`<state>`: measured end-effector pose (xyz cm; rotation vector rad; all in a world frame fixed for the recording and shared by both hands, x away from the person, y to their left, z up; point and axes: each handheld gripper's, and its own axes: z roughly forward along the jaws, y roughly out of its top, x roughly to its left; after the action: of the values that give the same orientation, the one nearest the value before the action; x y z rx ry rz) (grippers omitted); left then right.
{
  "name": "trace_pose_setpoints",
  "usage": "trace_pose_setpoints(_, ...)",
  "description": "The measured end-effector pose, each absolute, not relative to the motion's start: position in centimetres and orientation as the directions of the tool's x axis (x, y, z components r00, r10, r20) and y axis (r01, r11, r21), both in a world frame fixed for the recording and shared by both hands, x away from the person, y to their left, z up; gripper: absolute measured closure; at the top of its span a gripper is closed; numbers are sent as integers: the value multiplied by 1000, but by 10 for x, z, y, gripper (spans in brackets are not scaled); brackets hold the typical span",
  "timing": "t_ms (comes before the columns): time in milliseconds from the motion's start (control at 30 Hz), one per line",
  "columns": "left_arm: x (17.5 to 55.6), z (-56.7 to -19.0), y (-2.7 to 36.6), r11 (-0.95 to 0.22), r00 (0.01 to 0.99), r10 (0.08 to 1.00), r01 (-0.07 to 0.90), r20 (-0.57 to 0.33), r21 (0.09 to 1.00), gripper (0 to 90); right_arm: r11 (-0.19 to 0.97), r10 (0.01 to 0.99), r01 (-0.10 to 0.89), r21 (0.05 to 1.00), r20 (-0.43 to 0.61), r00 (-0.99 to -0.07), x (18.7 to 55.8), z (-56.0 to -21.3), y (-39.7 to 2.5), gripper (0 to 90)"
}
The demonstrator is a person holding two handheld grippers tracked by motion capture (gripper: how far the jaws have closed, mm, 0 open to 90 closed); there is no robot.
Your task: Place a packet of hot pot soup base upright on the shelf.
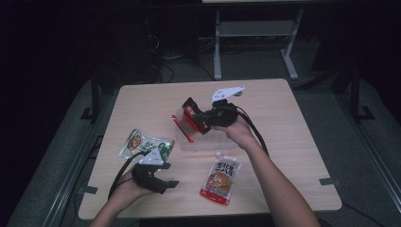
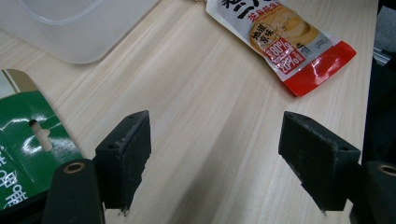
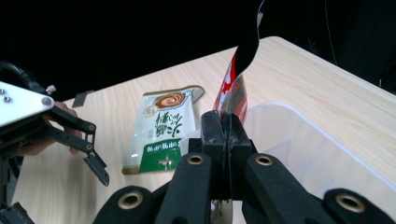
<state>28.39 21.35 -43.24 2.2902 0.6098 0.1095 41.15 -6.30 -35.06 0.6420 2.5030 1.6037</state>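
Observation:
My right gripper (image 1: 202, 120) (image 3: 225, 122) is shut on a red pouch (image 1: 188, 121) (image 3: 232, 91), which hangs upright over the near-left part of a clear plastic container (image 1: 215, 140) (image 3: 308, 154). My left gripper (image 1: 168, 176) (image 2: 215, 140) is held low near the table's front left. Its jaws stand wide open over bare wood with nothing between them. A green and white pouch (image 1: 144, 144) (image 3: 163, 130) (image 2: 23, 140) lies flat just beyond it. A white and red pouch (image 1: 221, 179) (image 2: 285, 37) lies flat in front of the container.
The light wood table (image 1: 283, 118) has bare room on the right and far side. Beyond it, on the dark floor, stand cables and a white frame (image 1: 255, 42). The left gripper (image 3: 91, 156) appears at the left of the right gripper view.

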Motion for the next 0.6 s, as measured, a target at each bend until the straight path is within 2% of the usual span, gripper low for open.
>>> trace_pose_setpoints(600, 284, -435, 210, -624, 889, 445, 394, -107, 675, 240, 457, 441, 292, 840, 72, -895, 409, -361, -51, 897)
